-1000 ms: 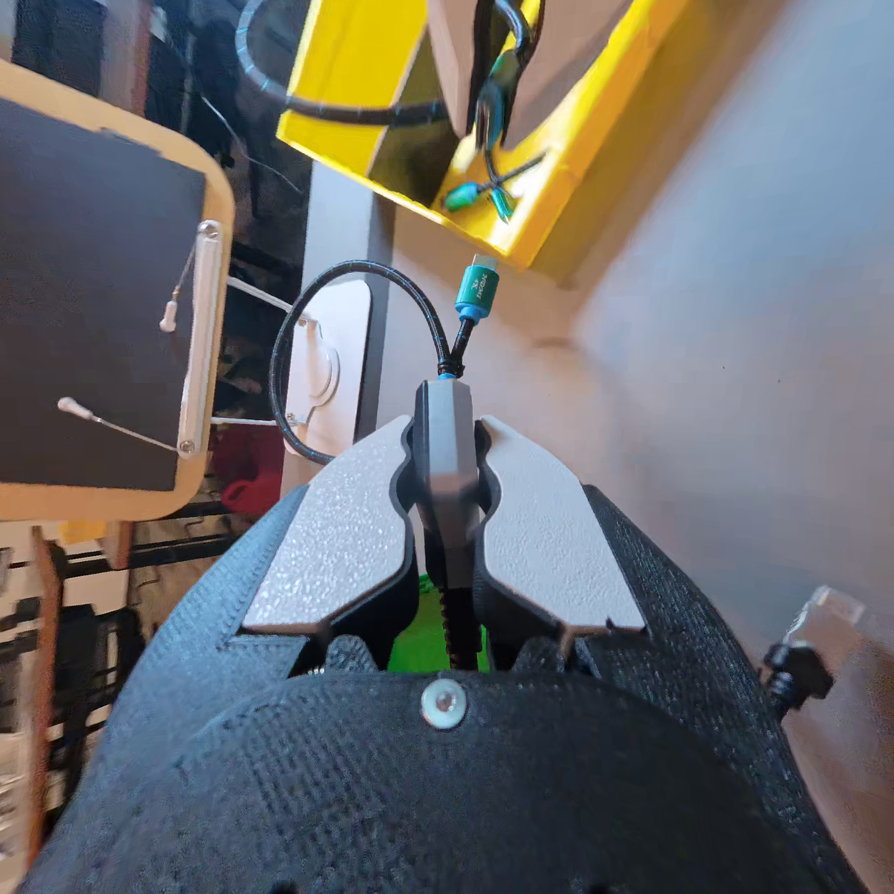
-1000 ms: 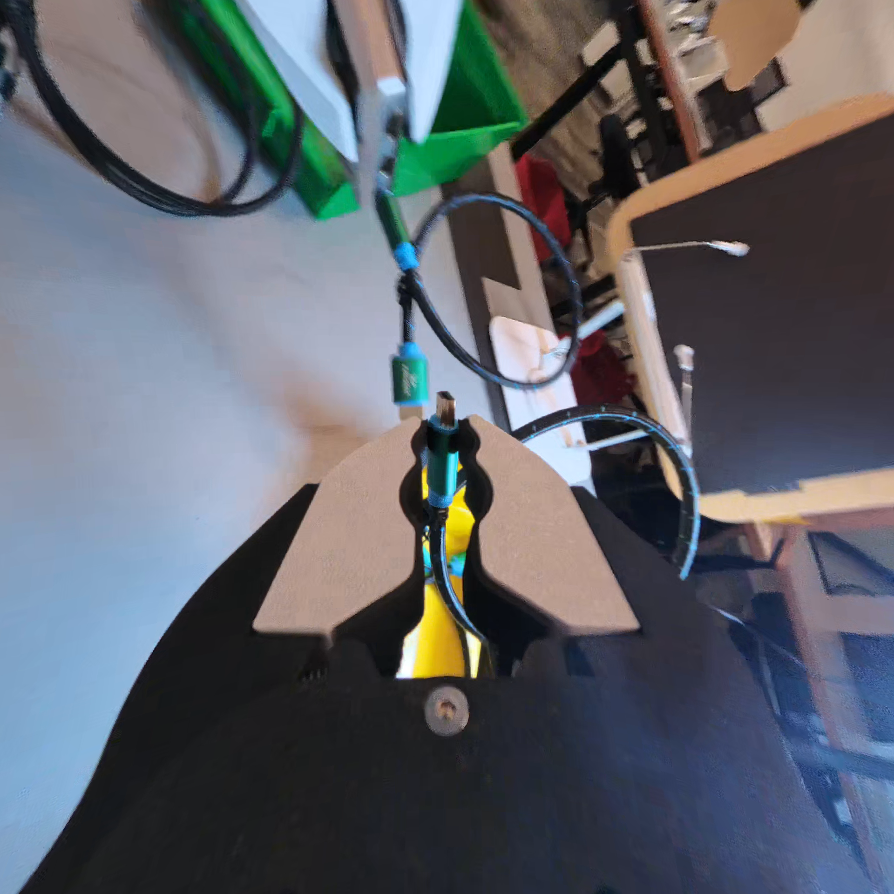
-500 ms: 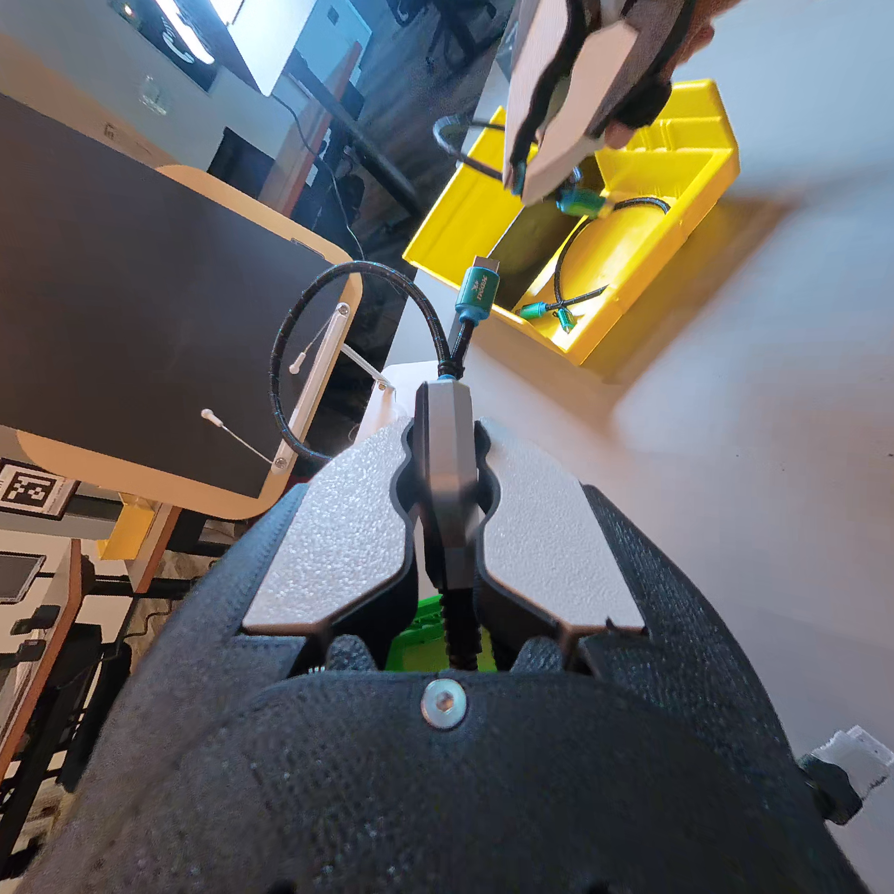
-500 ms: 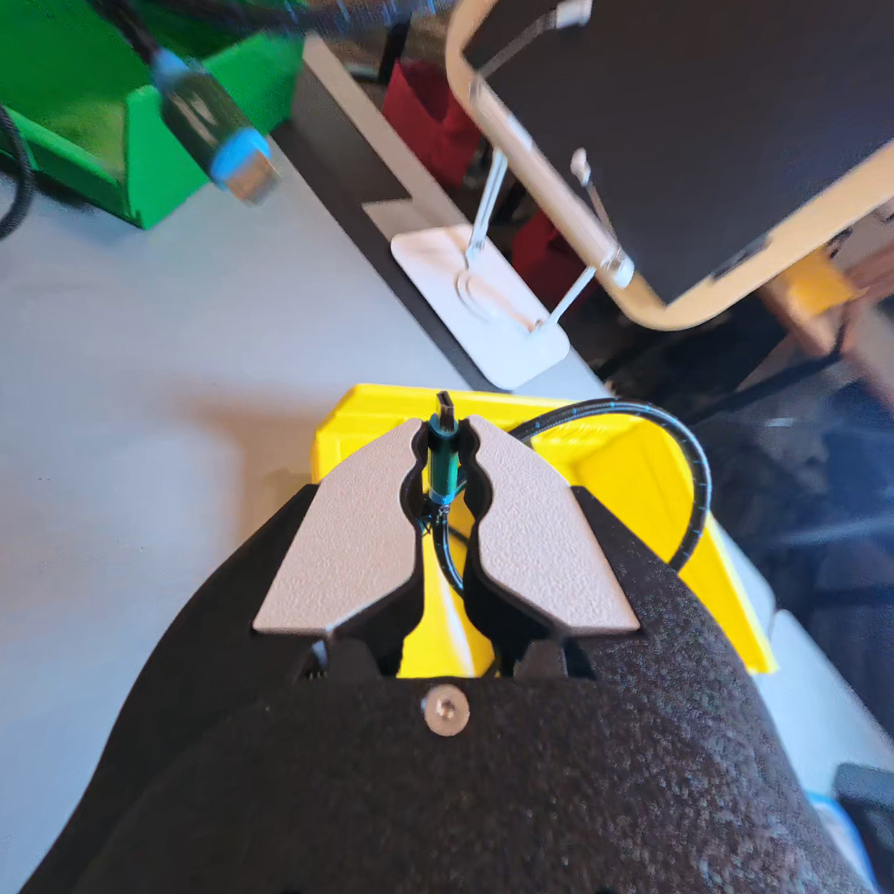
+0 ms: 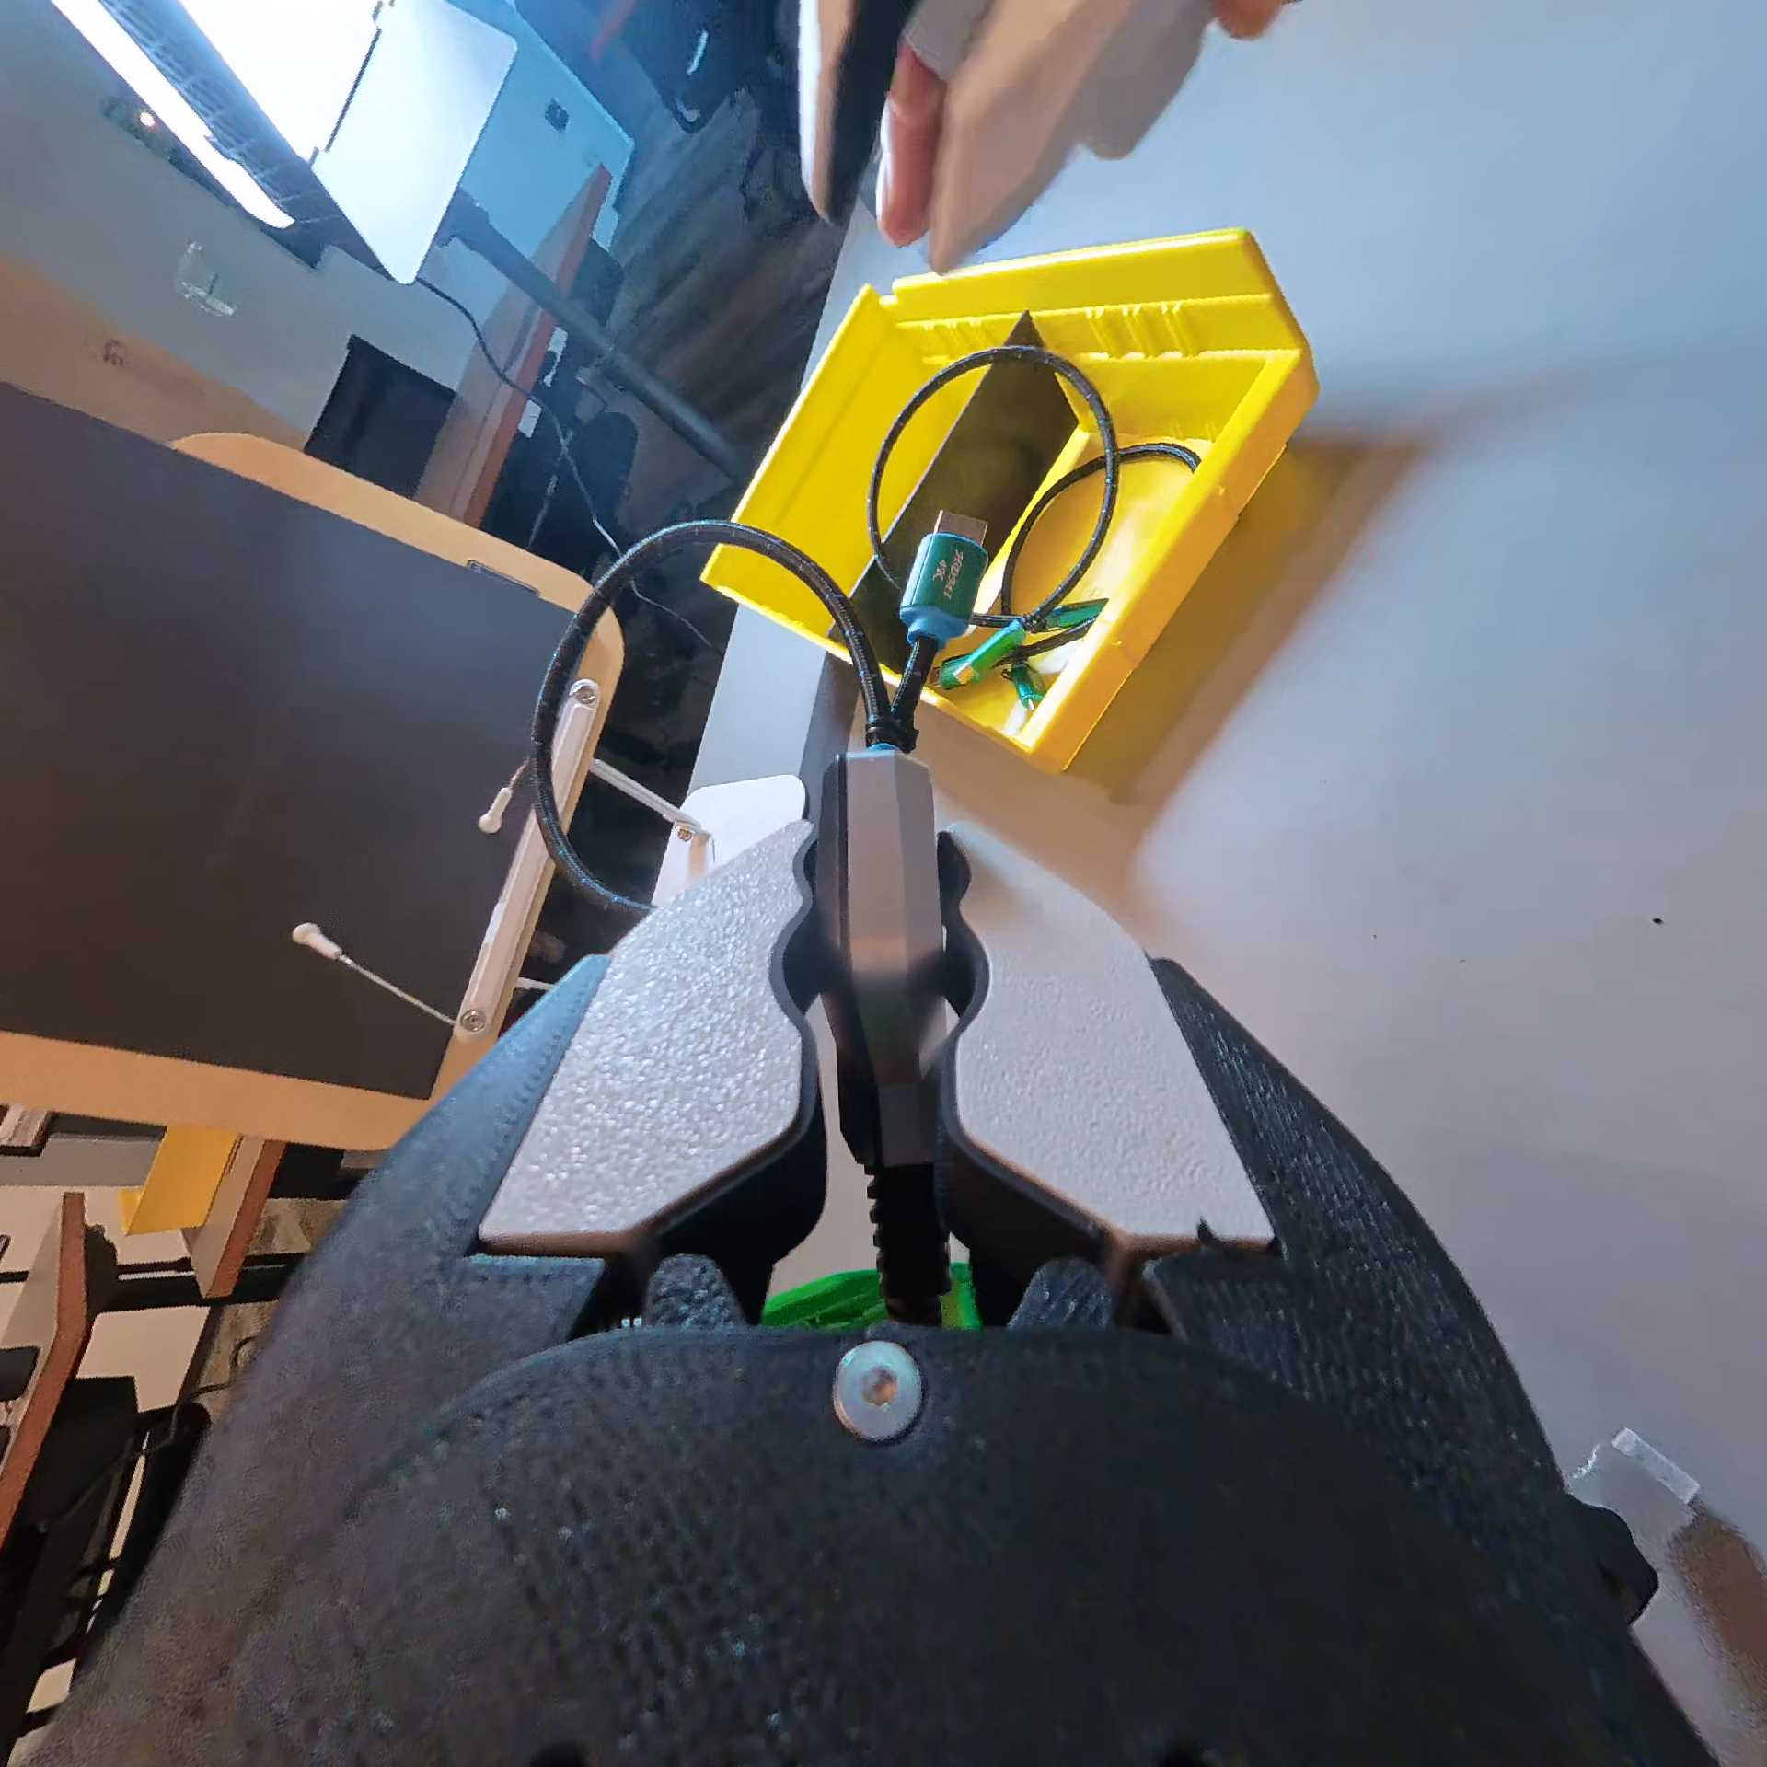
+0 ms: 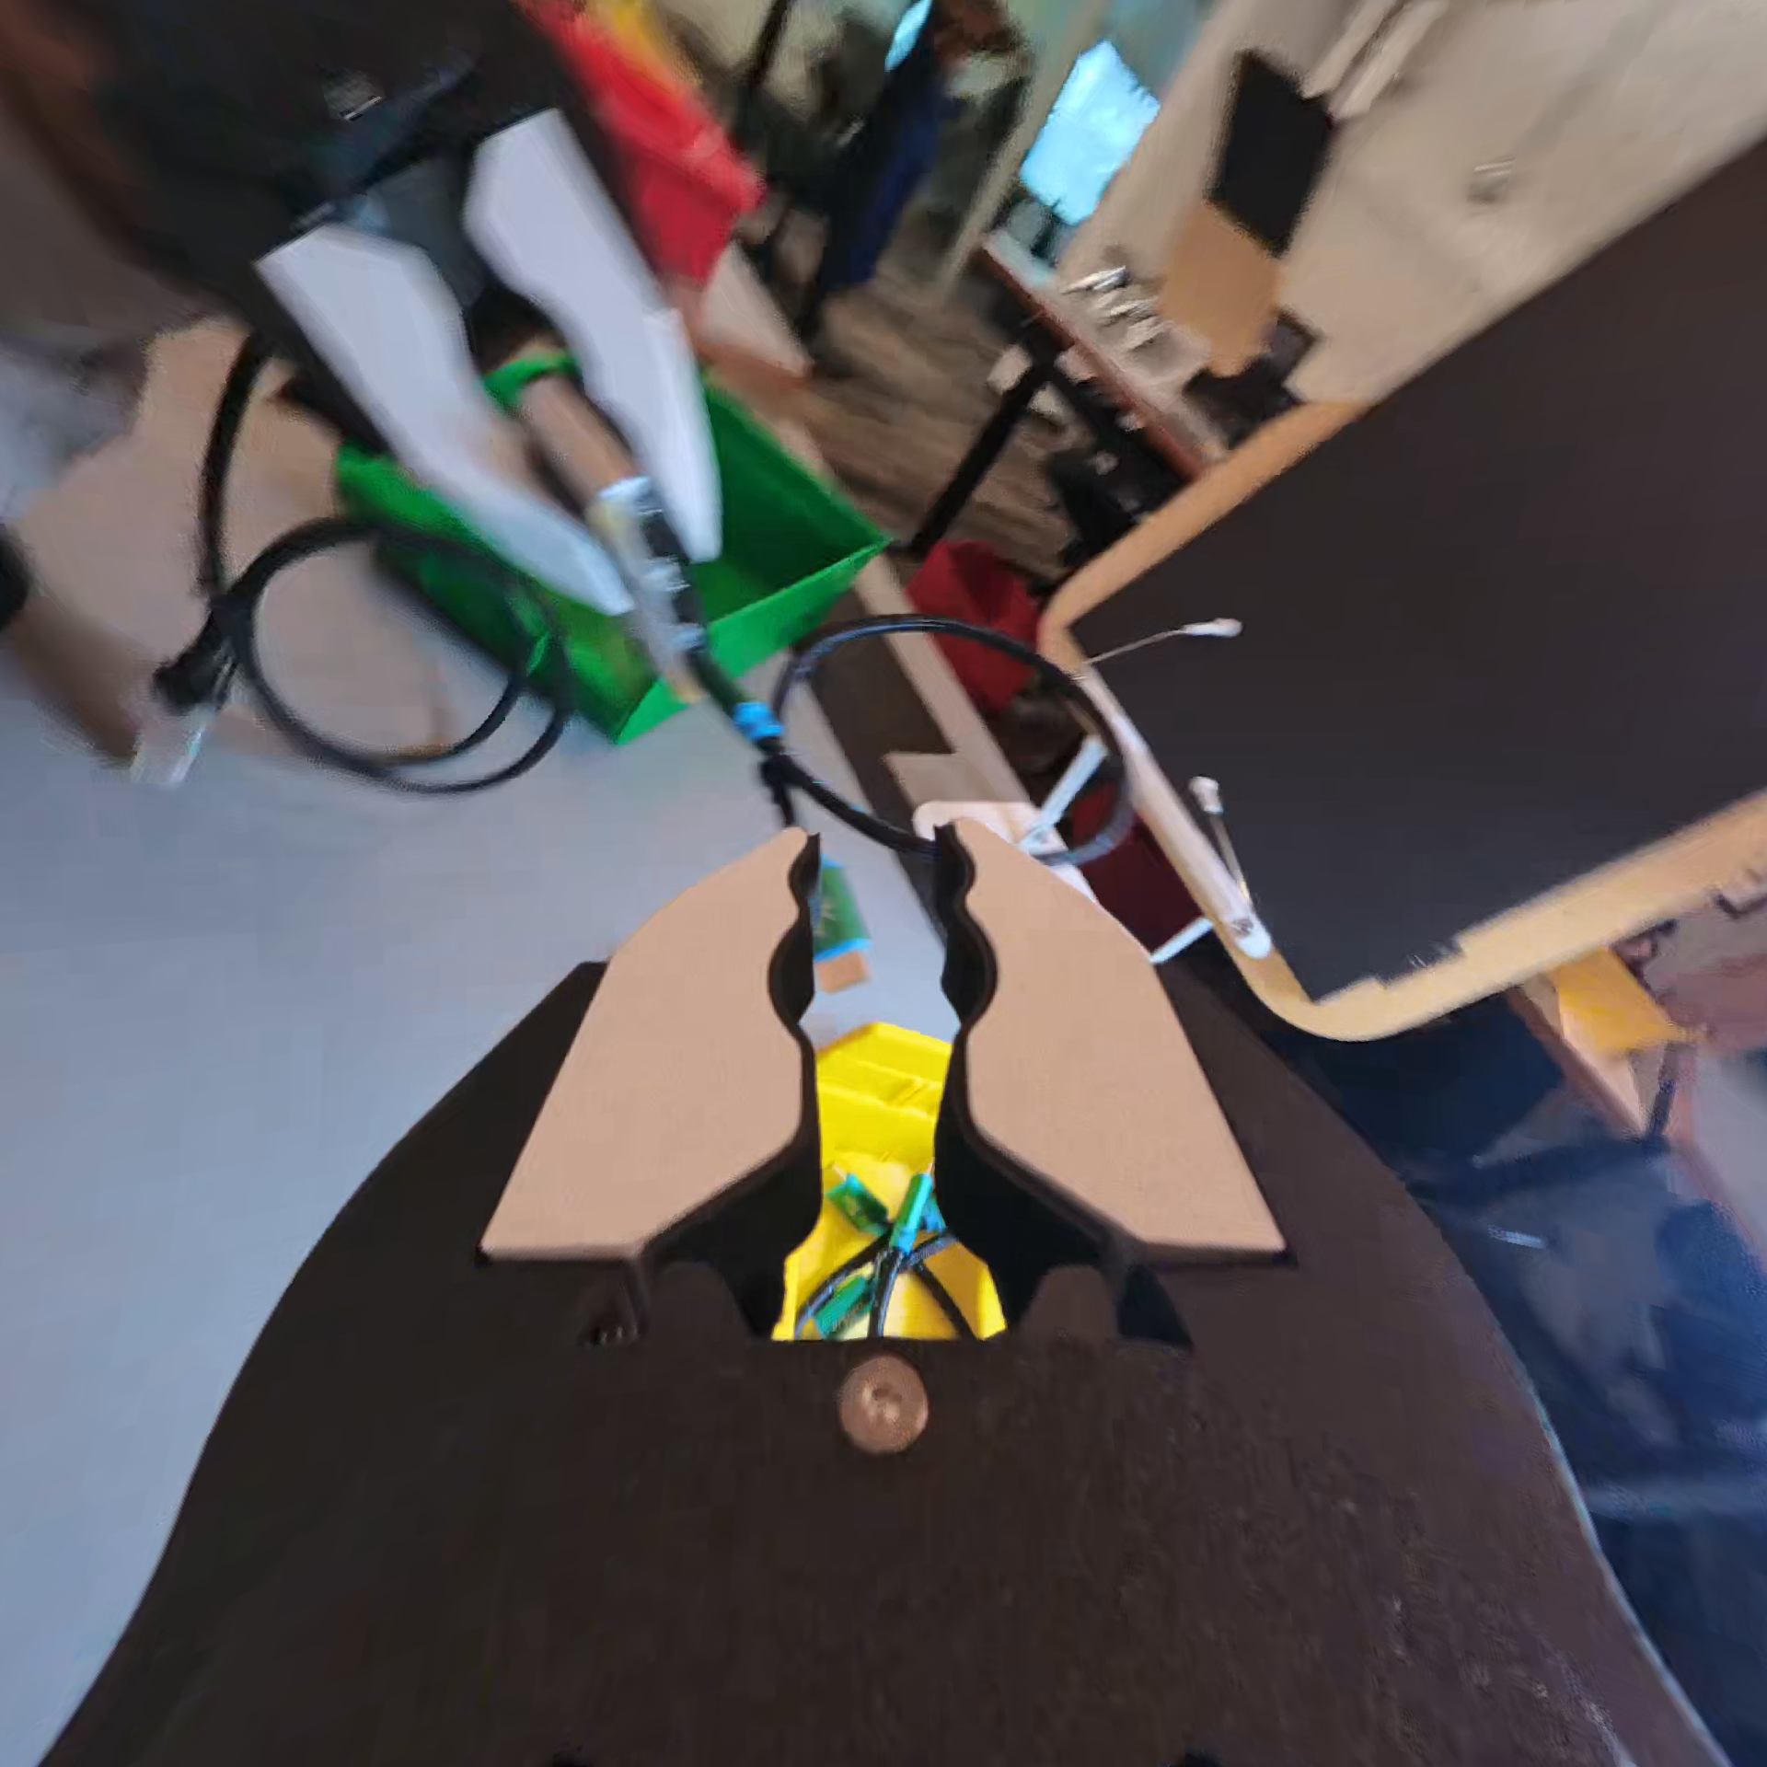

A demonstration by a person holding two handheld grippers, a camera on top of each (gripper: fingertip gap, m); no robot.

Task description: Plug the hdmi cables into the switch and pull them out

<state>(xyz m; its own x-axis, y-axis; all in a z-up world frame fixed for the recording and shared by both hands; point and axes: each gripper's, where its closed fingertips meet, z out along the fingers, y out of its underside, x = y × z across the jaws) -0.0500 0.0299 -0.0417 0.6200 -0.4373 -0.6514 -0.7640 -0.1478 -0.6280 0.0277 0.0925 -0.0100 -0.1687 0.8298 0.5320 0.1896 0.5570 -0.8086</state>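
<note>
My left claw point(image 5: 878, 841) pinches the grey metal HDMI switch point(image 5: 882, 956) above the pale worktop point(image 5: 1434, 765); my right claw point(image 6: 878, 846) is spread, empty, over the yellow plastic bin point(image 5: 1176, 593) of braided cables point(image 5: 1052, 516).

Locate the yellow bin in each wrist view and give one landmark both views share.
Left wrist view: the yellow bin sits upper centre-right on the table, cables coiled inside.
Right wrist view: the bin shows only through the gap between the right gripper fingers, low centre.
Shared landmark: the black board with the tan rim.
</note>
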